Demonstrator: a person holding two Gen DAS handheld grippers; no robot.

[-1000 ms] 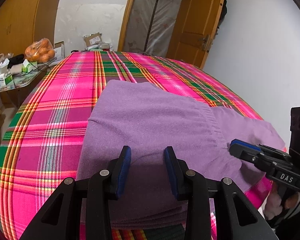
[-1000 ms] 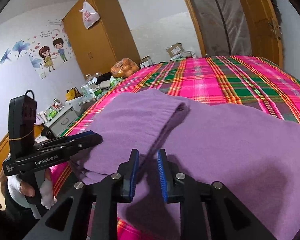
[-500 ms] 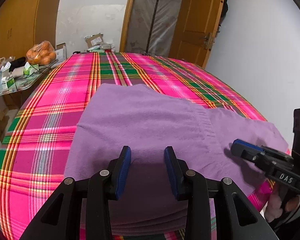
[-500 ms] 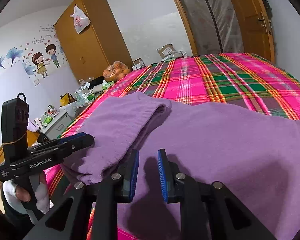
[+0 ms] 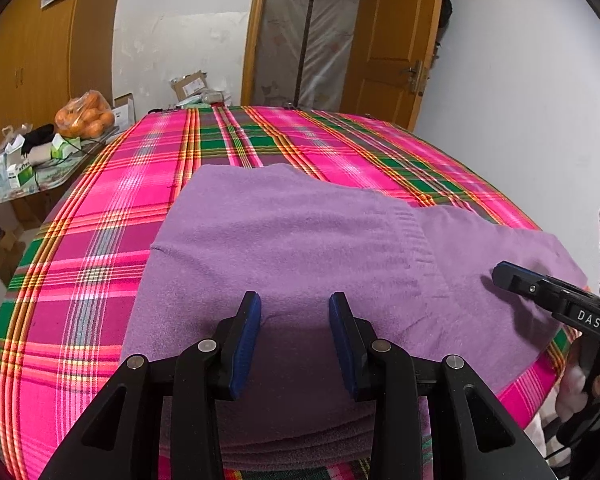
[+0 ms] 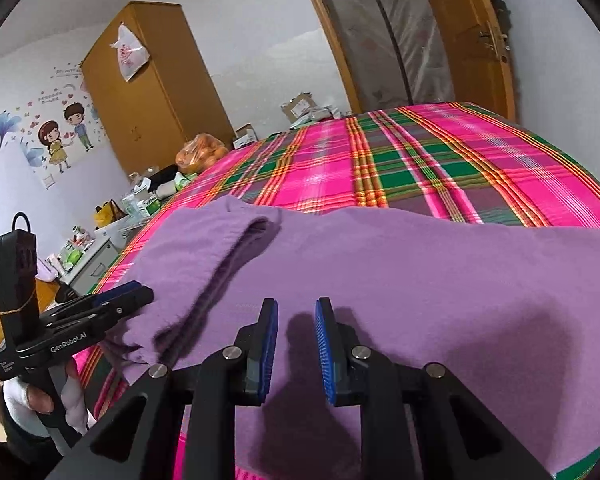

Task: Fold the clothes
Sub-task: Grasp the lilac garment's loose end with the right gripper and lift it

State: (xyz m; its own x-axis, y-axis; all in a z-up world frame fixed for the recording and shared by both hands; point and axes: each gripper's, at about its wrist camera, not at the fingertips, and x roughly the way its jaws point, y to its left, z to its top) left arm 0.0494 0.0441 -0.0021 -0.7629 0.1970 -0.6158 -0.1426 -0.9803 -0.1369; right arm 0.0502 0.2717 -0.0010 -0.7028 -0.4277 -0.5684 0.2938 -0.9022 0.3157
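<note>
Purple sweater (image 5: 300, 240) lies part-folded across the frame's middle, both the left gripper (image 5: 294, 308) and right gripper (image 6: 296, 312) hovering half-open, empty; next, I judge, pinch an edge.

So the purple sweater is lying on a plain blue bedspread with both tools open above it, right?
Not quite. The bedspread is pink and green plaid, not plain blue, as the left wrist view shows. The sweater does lie on it, with the left tool and right tool open above.

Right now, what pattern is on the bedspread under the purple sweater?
The bedspread is a pink plaid with green, yellow and white stripes, clearest in the right wrist view.
</note>
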